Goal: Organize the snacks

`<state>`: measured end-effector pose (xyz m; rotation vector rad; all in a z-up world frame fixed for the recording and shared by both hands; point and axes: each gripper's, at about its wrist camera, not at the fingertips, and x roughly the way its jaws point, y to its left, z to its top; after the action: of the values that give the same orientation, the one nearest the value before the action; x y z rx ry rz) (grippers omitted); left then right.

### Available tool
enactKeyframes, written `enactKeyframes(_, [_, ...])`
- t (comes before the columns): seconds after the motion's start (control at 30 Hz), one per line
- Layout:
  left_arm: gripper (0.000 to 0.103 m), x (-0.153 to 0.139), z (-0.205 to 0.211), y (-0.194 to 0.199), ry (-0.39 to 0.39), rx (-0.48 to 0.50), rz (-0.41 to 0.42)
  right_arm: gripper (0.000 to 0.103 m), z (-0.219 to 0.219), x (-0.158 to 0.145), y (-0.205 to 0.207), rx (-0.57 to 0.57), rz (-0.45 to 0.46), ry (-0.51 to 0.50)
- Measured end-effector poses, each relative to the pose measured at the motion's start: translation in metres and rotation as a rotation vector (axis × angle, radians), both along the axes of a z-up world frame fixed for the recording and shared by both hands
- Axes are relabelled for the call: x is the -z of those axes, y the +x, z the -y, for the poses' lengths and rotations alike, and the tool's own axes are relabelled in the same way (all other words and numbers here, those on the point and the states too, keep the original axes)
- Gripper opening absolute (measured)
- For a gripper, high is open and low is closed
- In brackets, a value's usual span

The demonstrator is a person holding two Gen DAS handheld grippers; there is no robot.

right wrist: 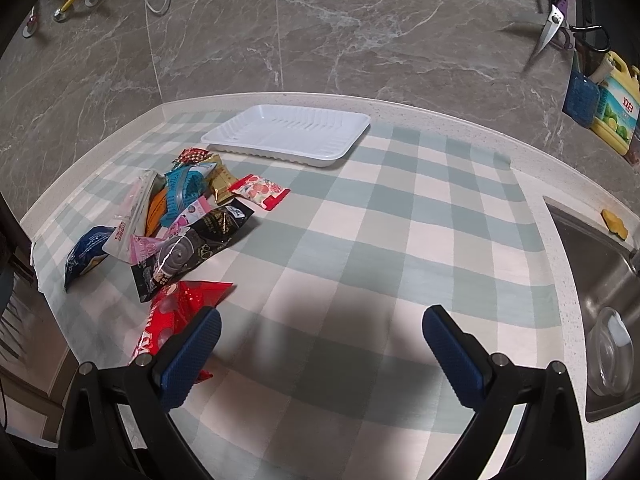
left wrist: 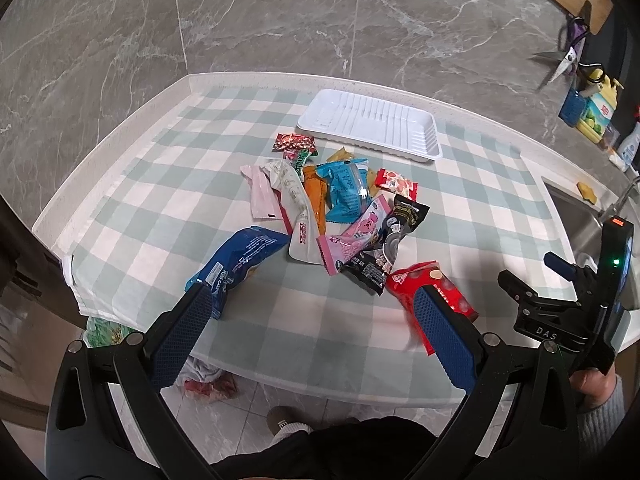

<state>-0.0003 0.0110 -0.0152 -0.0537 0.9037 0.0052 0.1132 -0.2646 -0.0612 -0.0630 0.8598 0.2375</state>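
A heap of snack packets [left wrist: 336, 204] lies mid-counter on a green-and-white checked cloth, in front of an empty white tray [left wrist: 370, 128]. A dark blue bag [left wrist: 240, 264] lies at the heap's near left and a red bag [left wrist: 434, 286] at its near right. My left gripper [left wrist: 312, 300] hangs open above the counter's front edge, holding nothing. In the right wrist view the tray [right wrist: 288, 136] sits far centre, the heap [right wrist: 188, 216] to the left and the red bag [right wrist: 180, 304] beside the left finger. My right gripper [right wrist: 322, 320] is open and holds nothing.
A steel sink [right wrist: 600, 280] with a clear bowl [right wrist: 610, 352] lies at the right. Dish soap [right wrist: 616, 120], a spray bottle [left wrist: 630, 146] and hanging scissors [right wrist: 554, 24] stand at the back right. A grey marble wall backs the counter. A person's leg and foot [left wrist: 286, 424] are below.
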Motion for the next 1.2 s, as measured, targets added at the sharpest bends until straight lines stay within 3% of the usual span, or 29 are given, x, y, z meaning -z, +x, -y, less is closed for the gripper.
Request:
enactKeyframes(0.8, [0.102,0.002,-0.001,-0.001,-0.004,-0.001,-0.004,0.103,-0.007,-0.005,0.002,-0.022,-0.004,0.012])
enactKeyframes(1.2, [0.102,0.020,-0.015,0.011,-0.025,-0.058,-0.059,0.103,-0.020,-0.002,0.001,-0.085,-0.032,0.042])
